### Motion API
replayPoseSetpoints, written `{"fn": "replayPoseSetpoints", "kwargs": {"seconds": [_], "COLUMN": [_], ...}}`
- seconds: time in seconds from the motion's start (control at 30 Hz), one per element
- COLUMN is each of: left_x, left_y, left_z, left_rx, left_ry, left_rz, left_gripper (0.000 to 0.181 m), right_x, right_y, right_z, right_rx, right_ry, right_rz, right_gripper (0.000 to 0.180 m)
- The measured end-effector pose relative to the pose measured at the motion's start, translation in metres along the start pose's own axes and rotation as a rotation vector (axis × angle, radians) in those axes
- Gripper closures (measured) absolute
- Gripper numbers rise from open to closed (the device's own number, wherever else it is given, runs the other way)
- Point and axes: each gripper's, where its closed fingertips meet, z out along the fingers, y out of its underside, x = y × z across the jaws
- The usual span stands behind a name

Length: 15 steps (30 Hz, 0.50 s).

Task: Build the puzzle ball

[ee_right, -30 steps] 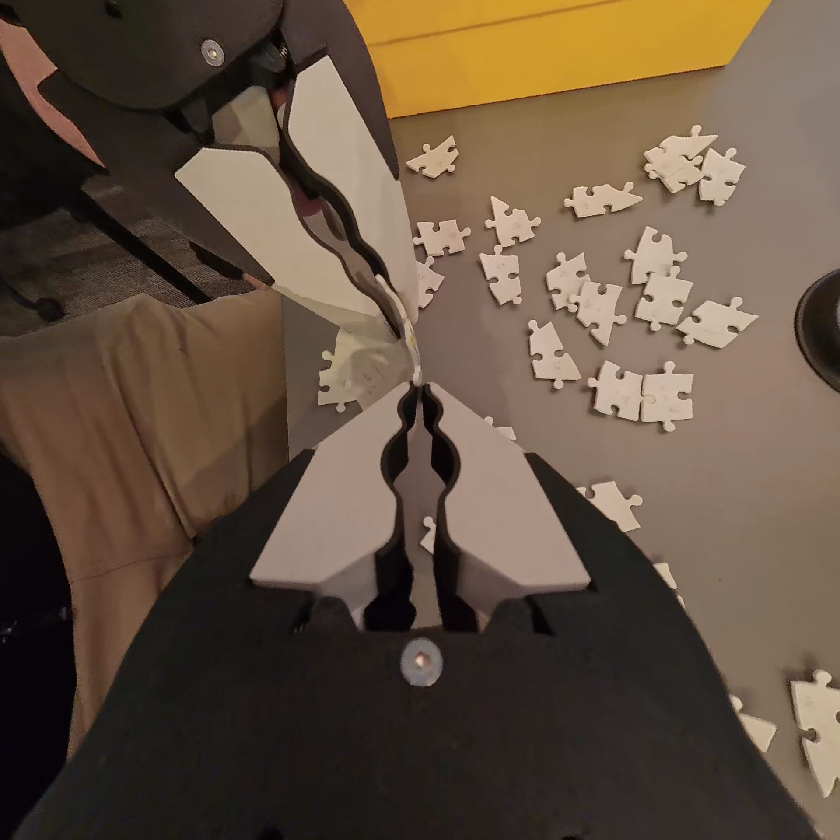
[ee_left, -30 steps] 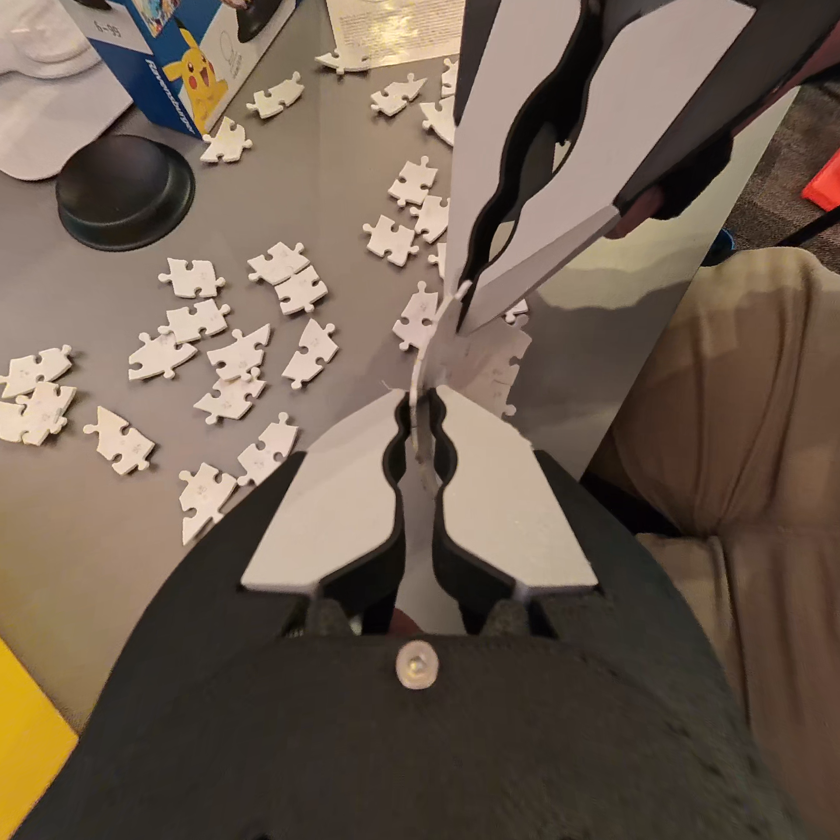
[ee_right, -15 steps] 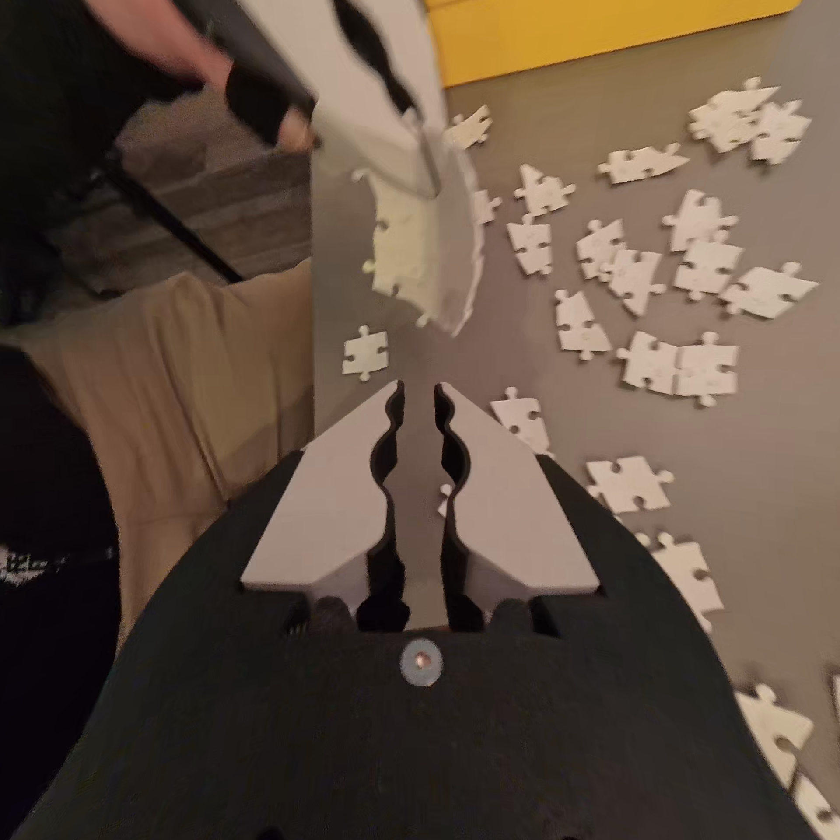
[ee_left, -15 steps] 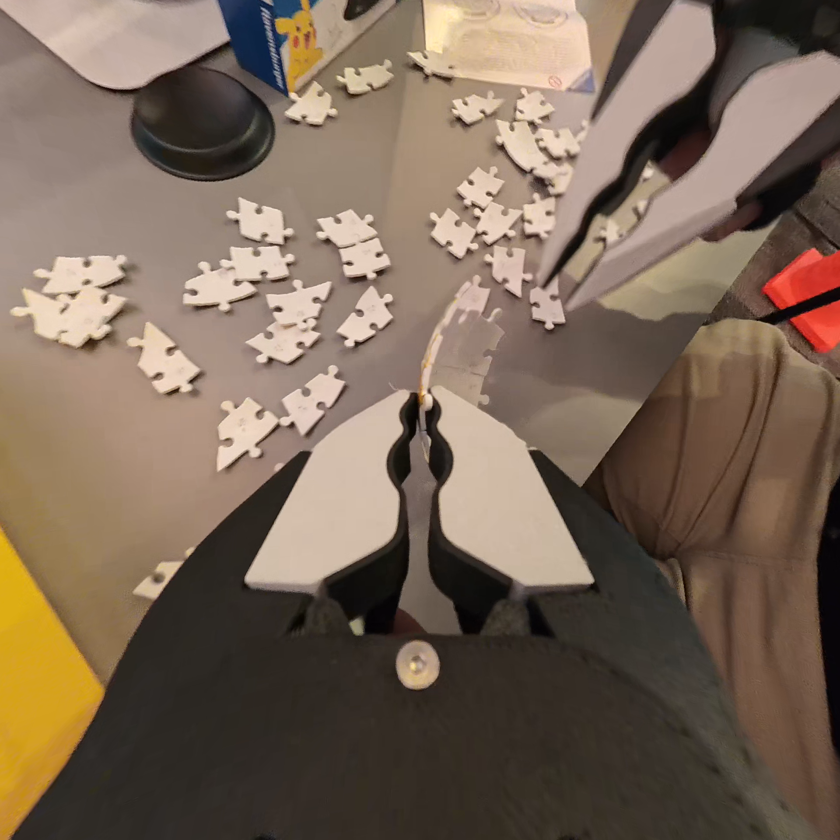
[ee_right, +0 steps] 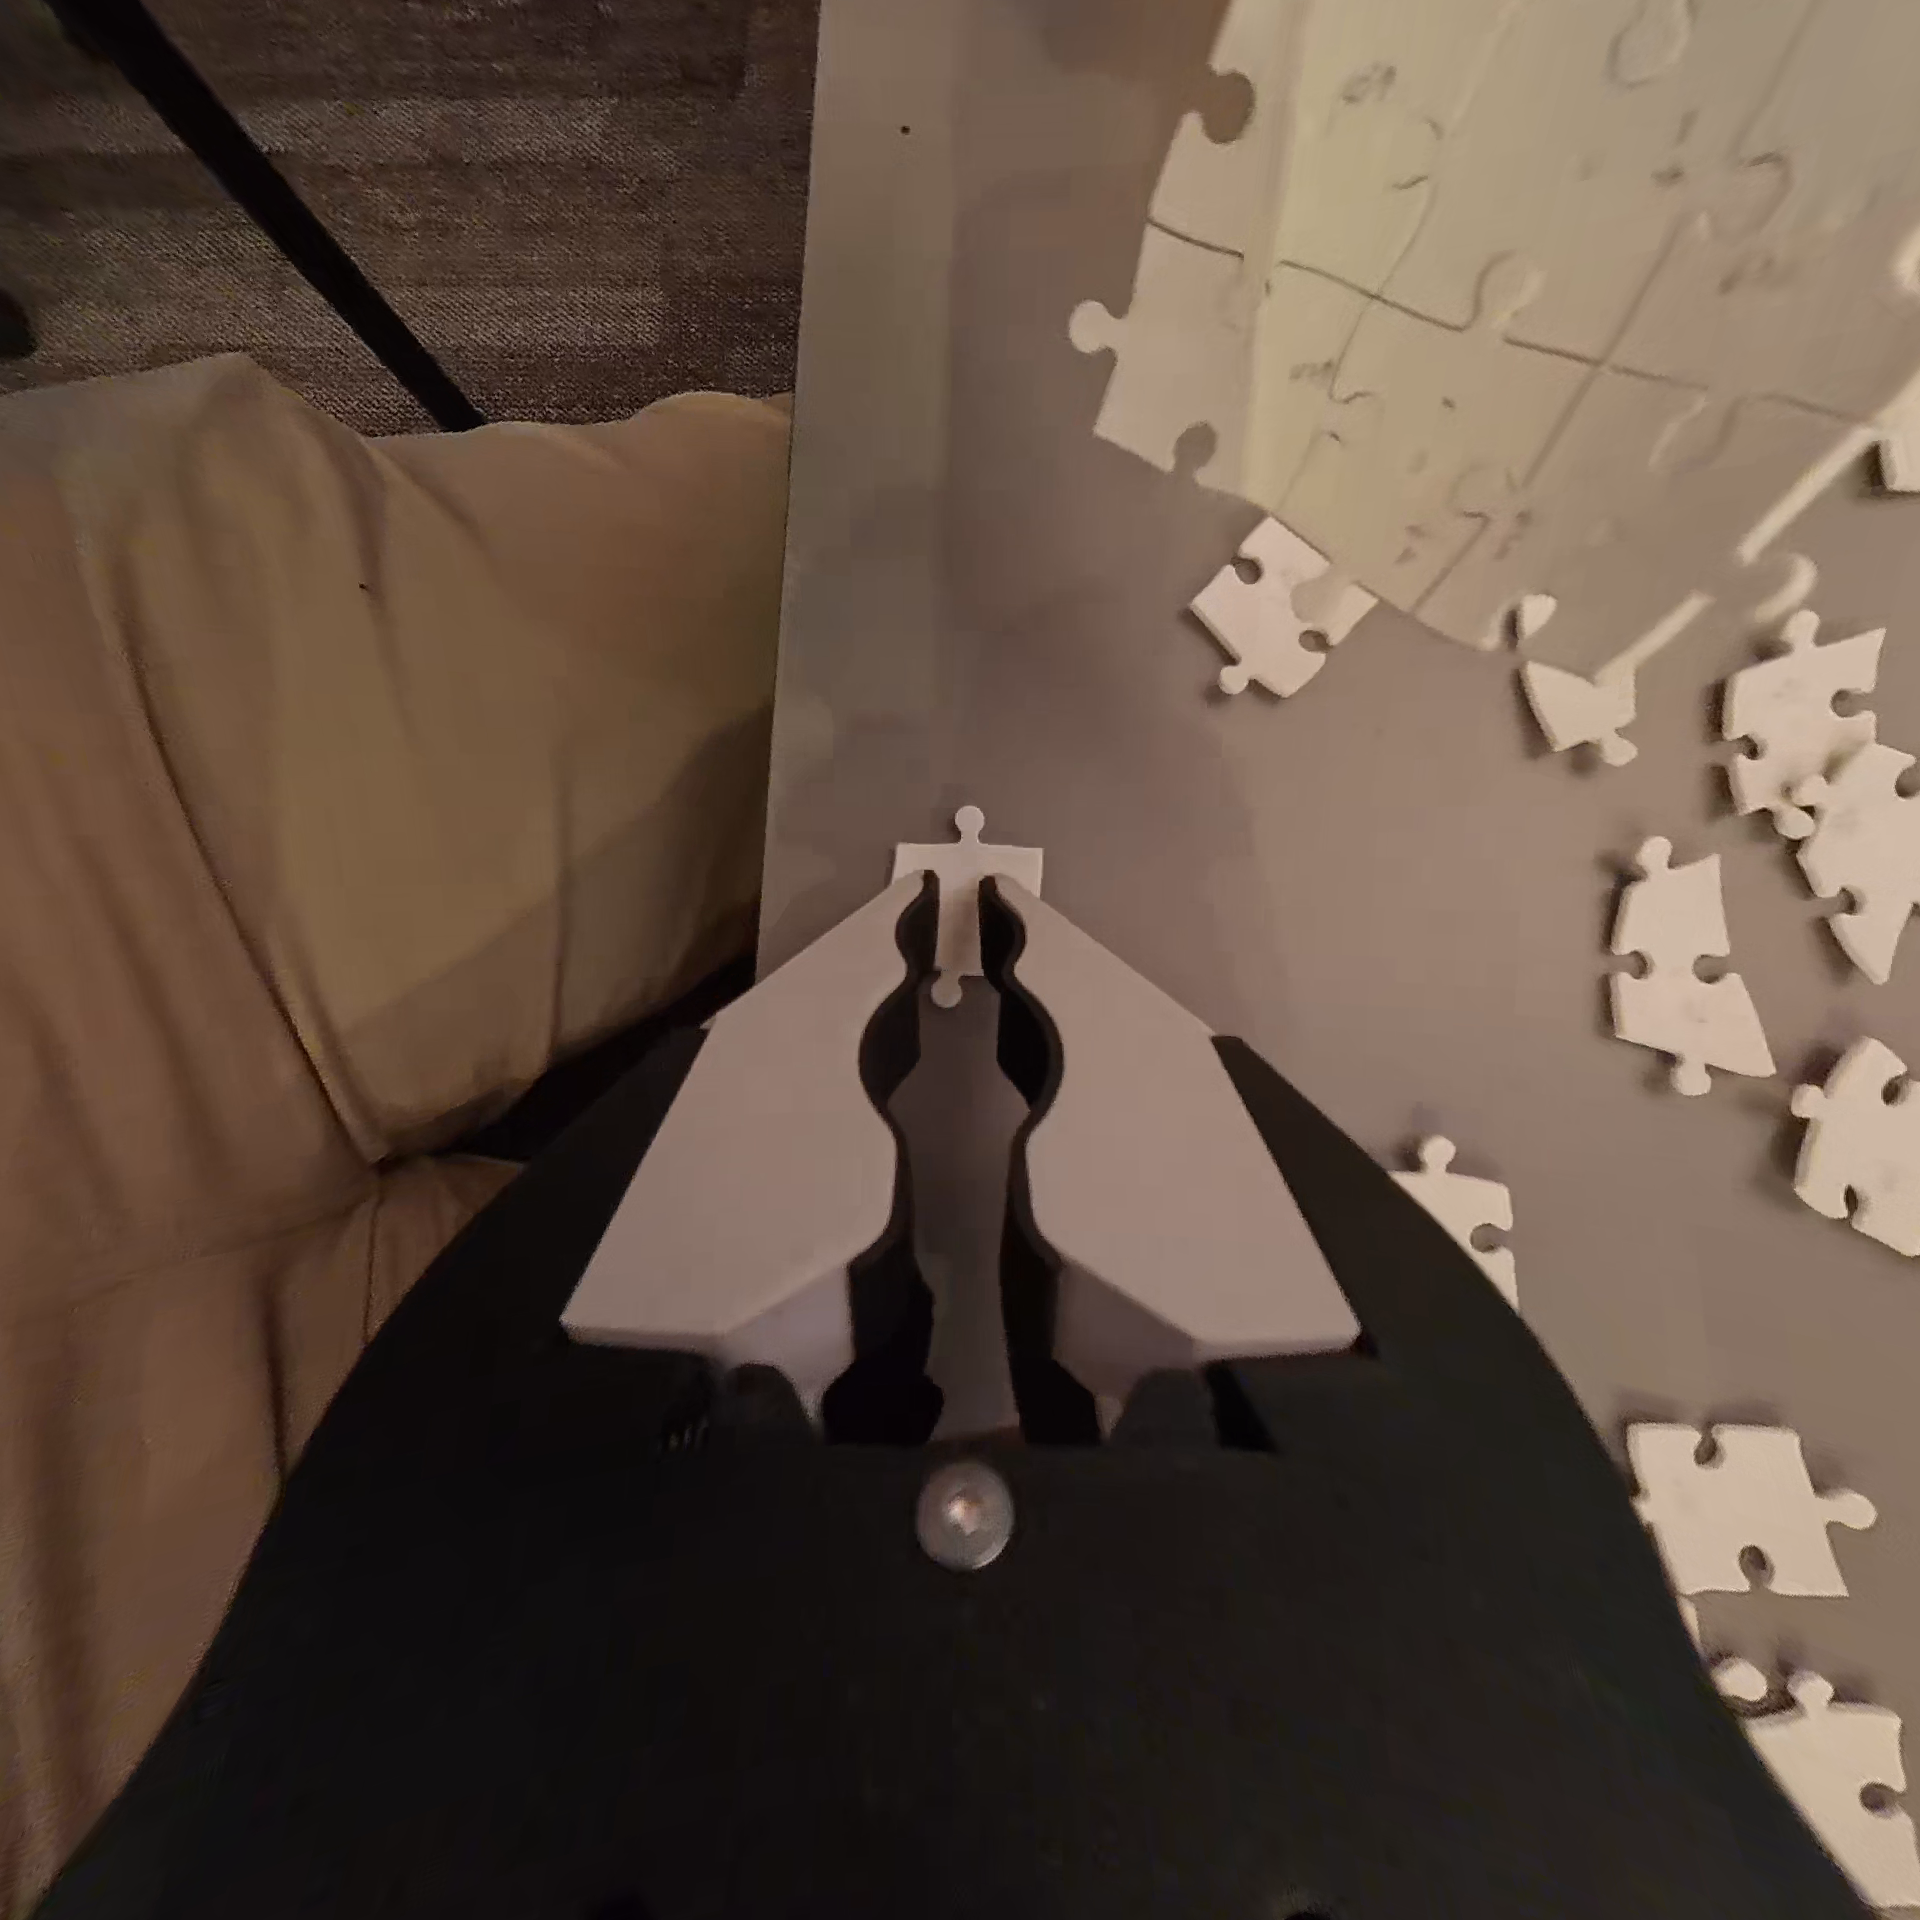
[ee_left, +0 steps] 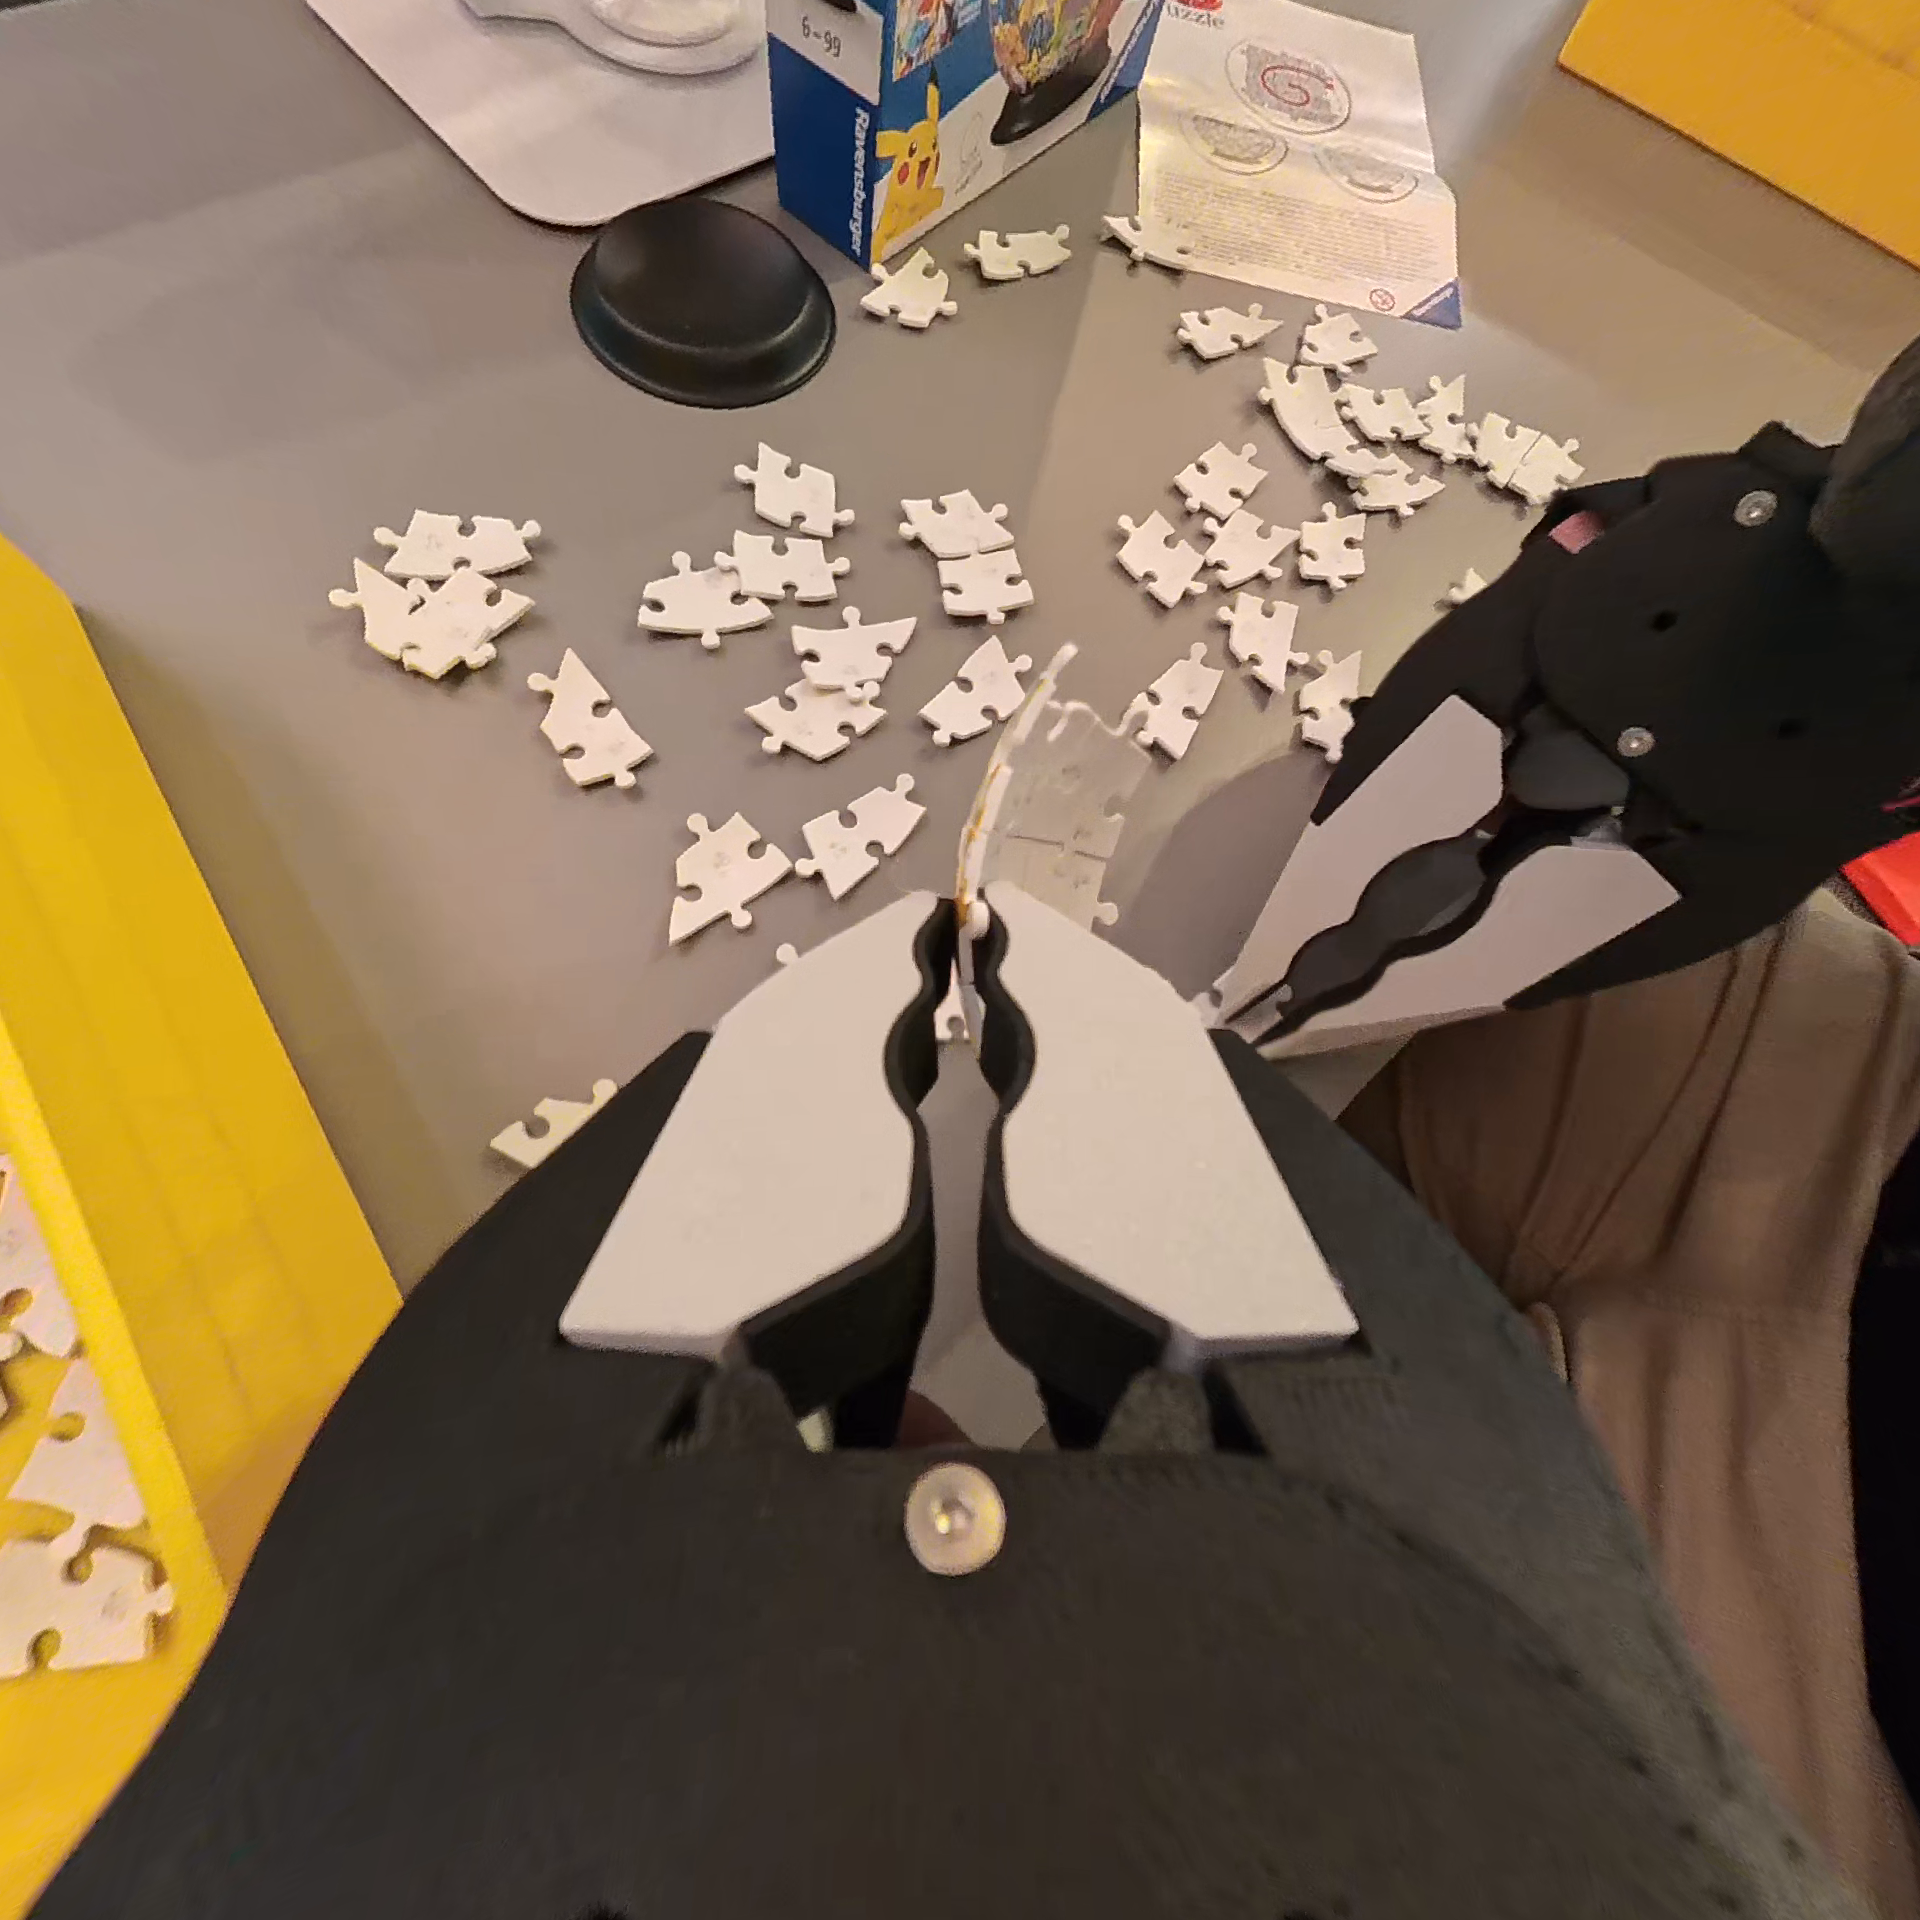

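The left gripper (ee_left: 968,914) has its jaws pressed together on the near edge of a curved shell of joined white pieces (ee_left: 1060,790), which stands up edge-on above the grey table (ee_left: 312,343). In the left wrist view the shell's bowed inner face shows only in part, and the pinched strip vanishes between the fingers. In the right wrist view the same shell (ee_right: 1538,270) fills the far right corner, blurred and cut off by the frame, so its full extent cannot be made out.

The right gripper (ee_right: 958,883) sits low at the table's near edge, jaws a narrow gap apart, over a single white piece (ee_right: 966,883) lying there. The fingertips (ee_right: 914,894) overlap the piece, and whether they grip it or only straddle it cannot be told. In the left wrist view this gripper (ee_left: 1262,1013) comes in from the right, its tips hidden behind the left gripper's finger.

Loose white pieces (ee_left: 831,655) lie scattered across the middle of the table. Farther off stand a black round base (ee_left: 701,296), a blue puzzle box (ee_left: 935,125) cropped at the top, and a folded instruction sheet (ee_left: 1288,145). A yellow tray (ee_left: 135,1039) holding more pieces is cut off at the left. Tan trousers (ee_right: 364,779) show beyond the table edge.
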Motion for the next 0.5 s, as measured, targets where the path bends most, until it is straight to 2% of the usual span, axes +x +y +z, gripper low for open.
{"fn": "replayPoseSetpoints", "kwargs": {"seconds": [0.07,0.5], "left_x": [-0.002,-0.008], "left_y": [0.002,0.015], "left_z": [-0.002,-0.014], "left_rx": [0.001,0.011], "left_ry": [-0.007,-0.046], "left_rz": [-0.009,-0.061], "left_gripper": [0.178,0.178], "right_x": [0.004,0.046], "right_y": [0.002,0.021], "right_z": [-0.001,-0.018], "right_rx": [-0.007,-0.071], "right_ry": [0.001,0.068], "right_rz": [0.013,0.051], "right_gripper": [0.180,0.180]}}
